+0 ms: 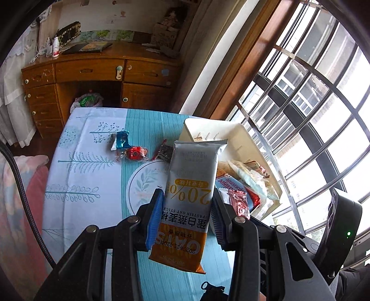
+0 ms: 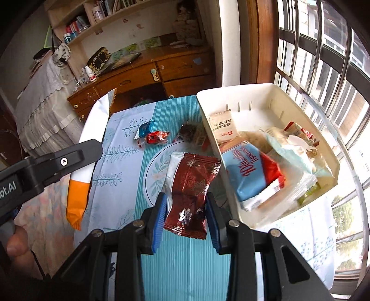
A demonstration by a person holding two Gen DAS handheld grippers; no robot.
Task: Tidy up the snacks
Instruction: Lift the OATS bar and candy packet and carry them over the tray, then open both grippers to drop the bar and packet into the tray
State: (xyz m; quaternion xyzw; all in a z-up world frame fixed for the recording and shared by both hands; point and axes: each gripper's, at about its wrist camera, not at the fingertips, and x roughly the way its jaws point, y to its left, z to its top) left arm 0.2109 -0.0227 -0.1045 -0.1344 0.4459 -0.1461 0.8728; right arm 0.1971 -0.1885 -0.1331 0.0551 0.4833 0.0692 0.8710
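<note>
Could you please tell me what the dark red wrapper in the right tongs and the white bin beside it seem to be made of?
Dark red wrapper: probably metallised plastic film; glossy, crinkled, with shiny silver snowflake print and a crimped edge. White bin: apparently rigid moulded plastic; smooth, matte off-white walls with narrow slots.

A lived-in room of a home is showing here: beyond the tongs, a worn wooden desk [image 1: 99,71] with drawers is standing against the far wall, and bookshelves [image 2: 92,20] crowded with books and bottles are hanging above it. A lace-edged white cloth [image 2: 44,92] is draping furniture off to the tongs' left. To their right, a barred window [image 1: 312,115] is letting in daylight. Directly beneath them, a leaf-patterned blue tablecloth [image 1: 87,166] is covering a table, with a waste bin [image 1: 89,100] sitting past its far edge.
</note>
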